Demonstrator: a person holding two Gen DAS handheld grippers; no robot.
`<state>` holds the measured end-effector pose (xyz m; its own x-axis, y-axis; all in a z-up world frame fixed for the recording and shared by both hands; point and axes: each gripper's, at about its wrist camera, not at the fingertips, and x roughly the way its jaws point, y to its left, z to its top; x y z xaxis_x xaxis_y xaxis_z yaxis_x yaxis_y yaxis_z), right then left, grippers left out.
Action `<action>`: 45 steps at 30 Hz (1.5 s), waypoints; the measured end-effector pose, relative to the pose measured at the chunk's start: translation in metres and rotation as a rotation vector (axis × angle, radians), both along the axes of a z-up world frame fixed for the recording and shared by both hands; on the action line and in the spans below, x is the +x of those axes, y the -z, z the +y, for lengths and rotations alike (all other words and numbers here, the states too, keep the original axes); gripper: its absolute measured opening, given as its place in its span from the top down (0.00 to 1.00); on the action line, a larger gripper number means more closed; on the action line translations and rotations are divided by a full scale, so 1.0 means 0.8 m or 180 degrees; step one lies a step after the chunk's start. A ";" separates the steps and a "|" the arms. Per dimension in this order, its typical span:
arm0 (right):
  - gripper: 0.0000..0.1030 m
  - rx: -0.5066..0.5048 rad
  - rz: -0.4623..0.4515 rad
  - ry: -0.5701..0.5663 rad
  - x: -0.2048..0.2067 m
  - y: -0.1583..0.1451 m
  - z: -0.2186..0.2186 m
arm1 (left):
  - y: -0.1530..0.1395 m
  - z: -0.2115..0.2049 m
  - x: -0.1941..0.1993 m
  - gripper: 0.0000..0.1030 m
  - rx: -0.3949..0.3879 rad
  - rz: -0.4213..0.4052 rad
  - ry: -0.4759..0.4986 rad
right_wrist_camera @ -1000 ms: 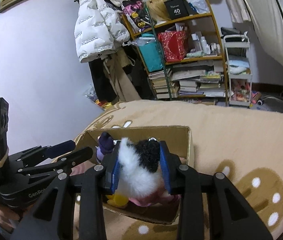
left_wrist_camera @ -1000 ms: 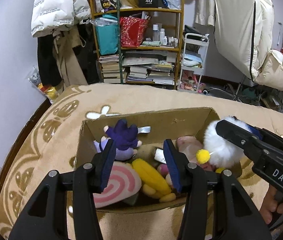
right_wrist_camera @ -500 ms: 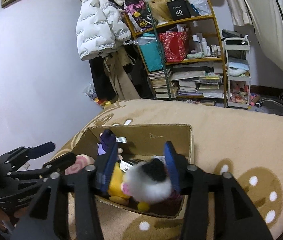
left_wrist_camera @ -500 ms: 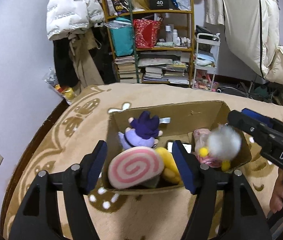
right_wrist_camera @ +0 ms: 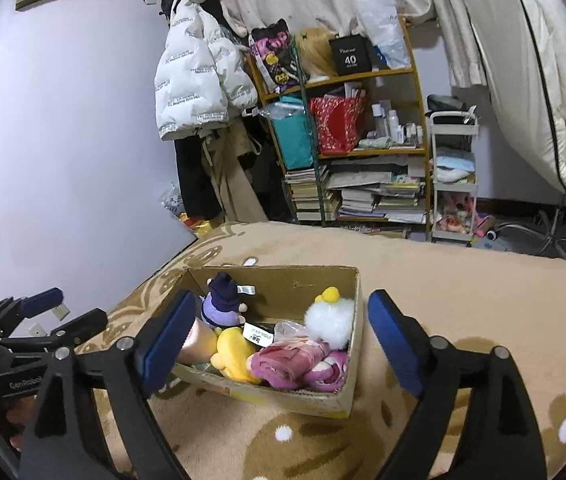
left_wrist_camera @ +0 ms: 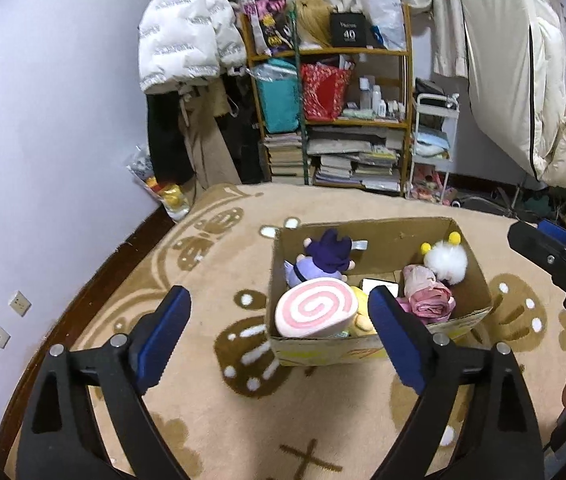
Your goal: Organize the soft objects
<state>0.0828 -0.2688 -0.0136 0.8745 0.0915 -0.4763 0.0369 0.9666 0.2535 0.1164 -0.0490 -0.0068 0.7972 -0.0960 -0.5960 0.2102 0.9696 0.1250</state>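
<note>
A cardboard box point(left_wrist_camera: 479, 280) stands on the beige carpet and also shows in the right wrist view point(right_wrist_camera: 357, 304). It holds a white fluffy toy with yellow pompoms point(left_wrist_camera: 445, 260) point(right_wrist_camera: 329, 320), a purple-haired doll point(left_wrist_camera: 325, 260) point(right_wrist_camera: 223, 300), a pink swirl cushion point(left_wrist_camera: 313, 312), a yellow plush point(right_wrist_camera: 233, 350) and a pink plush point(left_wrist_camera: 429, 298) point(right_wrist_camera: 295, 364). My left gripper point(left_wrist_camera: 279, 336) is open and empty, in front of the box. My right gripper point(right_wrist_camera: 279, 340) is open and empty, above the box's near side.
The patterned carpet point(left_wrist_camera: 211, 400) lies on a dark floor by a lilac wall point(left_wrist_camera: 43, 140). A cluttered wooden shelf point(left_wrist_camera: 335, 120), hanging coats point(left_wrist_camera: 187, 40) and a white trolley point(left_wrist_camera: 433, 152) stand at the back. The right gripper shows at the left view's right edge point(left_wrist_camera: 563, 264).
My right gripper opened and let the white fluffy toy drop into the box. Both grippers have pulled back and away from the box; the left jaws opened wider.
</note>
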 end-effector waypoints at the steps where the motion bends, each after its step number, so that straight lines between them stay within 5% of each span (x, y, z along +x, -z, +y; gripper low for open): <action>1: 0.05 -0.0010 -0.0015 0.0008 -0.006 -0.004 0.000 | -0.004 0.003 -0.005 0.13 -0.0006 -0.0030 -0.0015; 10: 0.00 -0.0101 -0.0188 0.0128 -0.059 -0.039 0.003 | -0.036 0.030 -0.059 0.02 -0.0109 -0.0287 -0.0140; 28: 0.00 -0.0272 -0.0420 0.0289 -0.142 -0.060 0.013 | -0.052 0.057 -0.144 0.01 -0.0108 -0.0589 -0.0187; 37: 0.00 -0.0330 -0.0464 0.0353 -0.152 -0.053 0.012 | -0.042 0.057 -0.158 0.01 -0.0074 -0.0757 -0.0202; 45: 0.00 -0.0326 -0.0362 0.0392 -0.147 -0.032 0.006 | -0.025 0.057 -0.142 0.01 -0.0023 -0.0656 -0.0199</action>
